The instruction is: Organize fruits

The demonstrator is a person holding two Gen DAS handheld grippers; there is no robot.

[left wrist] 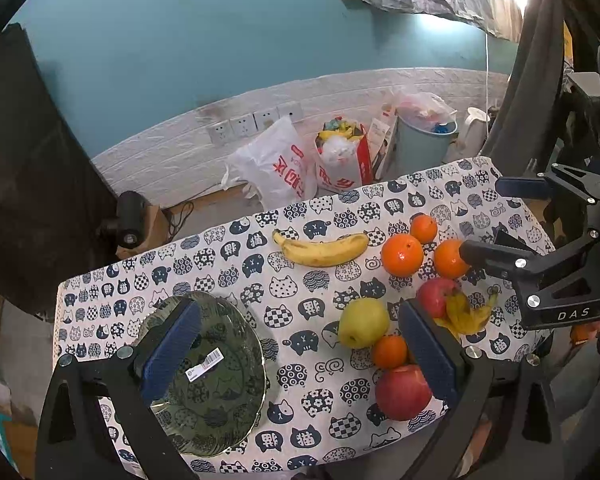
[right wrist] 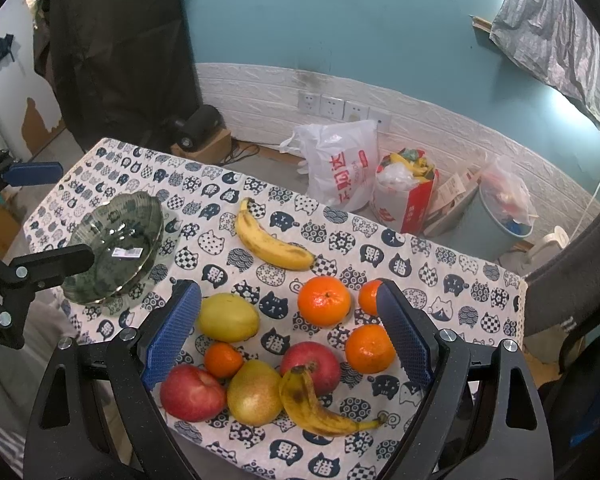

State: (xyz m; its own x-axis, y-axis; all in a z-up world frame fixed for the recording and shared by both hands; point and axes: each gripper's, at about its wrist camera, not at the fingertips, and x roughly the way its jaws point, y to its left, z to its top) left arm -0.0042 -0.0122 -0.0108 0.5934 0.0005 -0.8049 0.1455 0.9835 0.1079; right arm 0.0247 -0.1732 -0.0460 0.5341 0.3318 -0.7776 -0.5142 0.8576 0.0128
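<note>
Both grippers up over the table [right wrist: 476, 280], which has a cat-print cloth on it, nothing held. Left gripper [left wrist: 300, 360]: jaws spread wide, empty, blue pads [left wrist: 172, 348] facing in; left finger sits in front of the green glass plate [left wrist: 228, 380], right finger in front of the fruit cluster. Right gripper [right wrist: 292, 336]: jaws also wide apart, empty, hanging above the fruit pile at the near right end of the table. Plate is at the left end, has a white barcode sticker [left wrist: 205, 364] on it, no fruit on it; appears to be a small stack but hard to tell. Fruit all on the cloth: clean banana [right wrist: 272, 240] lying alone mid-table, well apart from the rest. Cluster, right wrist view: green apple [right wrist: 228, 317], small orange [right wrist: 223, 359] just beside it, red apple [right wrist: 192, 392] at the near edge touching a yellow pear [right wrist: 254, 393], second red apple [right wrist: 310, 364] behind a spotted banana [right wrist: 320, 408] that leans on it. Three more oranges: large one [right wrist: 324, 301], one partly hidden by the right finger [right wrist: 369, 298], one [right wrist: 369, 349] next to the second red apple. Background on the floor by the wall: white plastic bag [right wrist: 340, 164], red paper bag [right wrist: 404, 196] stuffed with rubbish, blue bin [right wrist: 496, 228].
</note>
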